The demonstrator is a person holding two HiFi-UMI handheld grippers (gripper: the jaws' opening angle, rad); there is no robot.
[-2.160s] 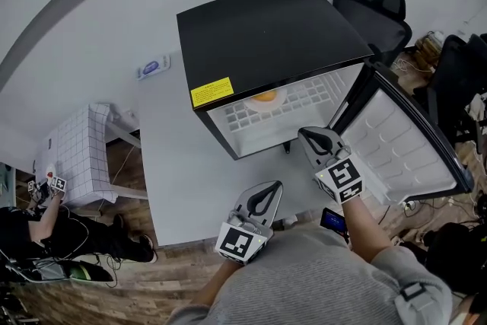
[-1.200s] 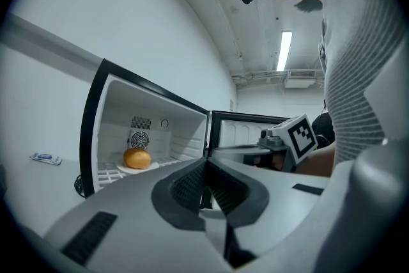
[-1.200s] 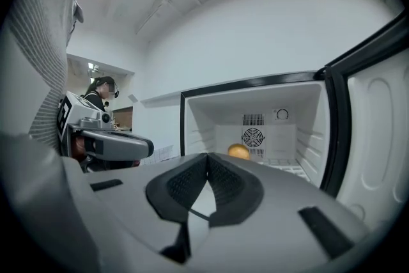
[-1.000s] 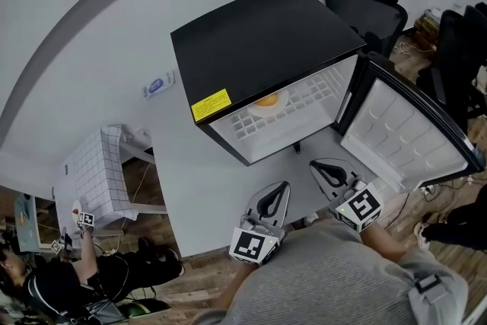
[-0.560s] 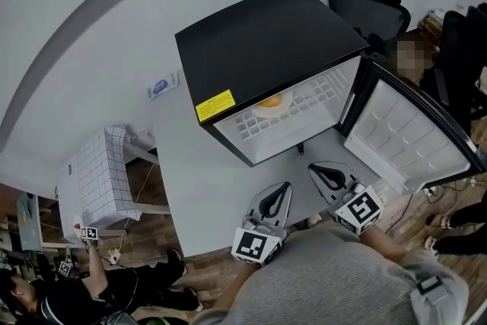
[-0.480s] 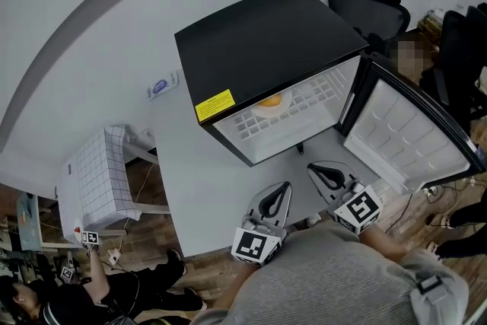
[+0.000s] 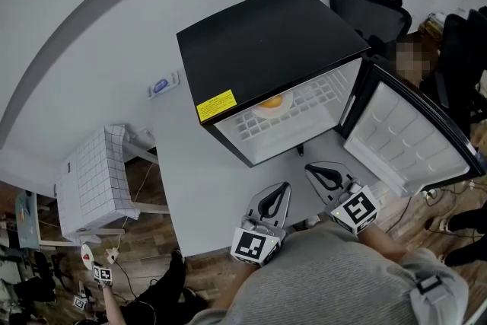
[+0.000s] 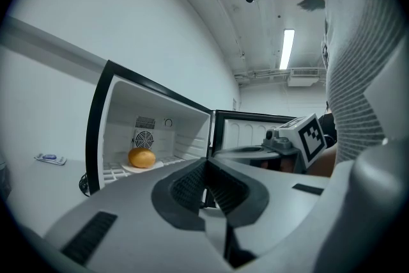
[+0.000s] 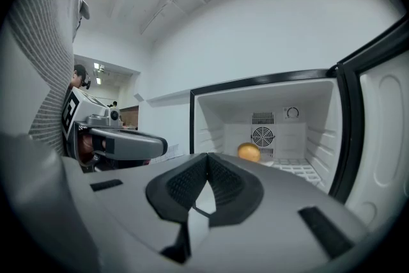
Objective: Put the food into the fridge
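Note:
A black mini fridge (image 7: 266, 42) stands on the grey table with its door (image 7: 411, 137) swung open to the right. Inside, an orange round food item (image 7: 270, 100) (image 8: 142, 158) (image 9: 249, 151) rests on a white plate (image 8: 134, 169) on the wire shelf, near the back fan. My left gripper (image 7: 275, 192) (image 8: 206, 163) hovers near the table's front edge, shut with nothing in it. My right gripper (image 7: 319, 174) (image 9: 207, 158) hangs beside it to the right, in front of the fridge opening, also shut and holding nothing.
A black office chair (image 7: 373, 0) stands behind the fridge at right. A white checked stool (image 7: 91, 179) sits left of the table. A small blue-and-white object (image 7: 162, 85) lies on the table's left part. Another person (image 7: 129, 301) with grippers crouches at bottom left.
My right gripper has drawn back from the fridge opening toward my body and now rests beside the left one. The person at lower left has shifted down.

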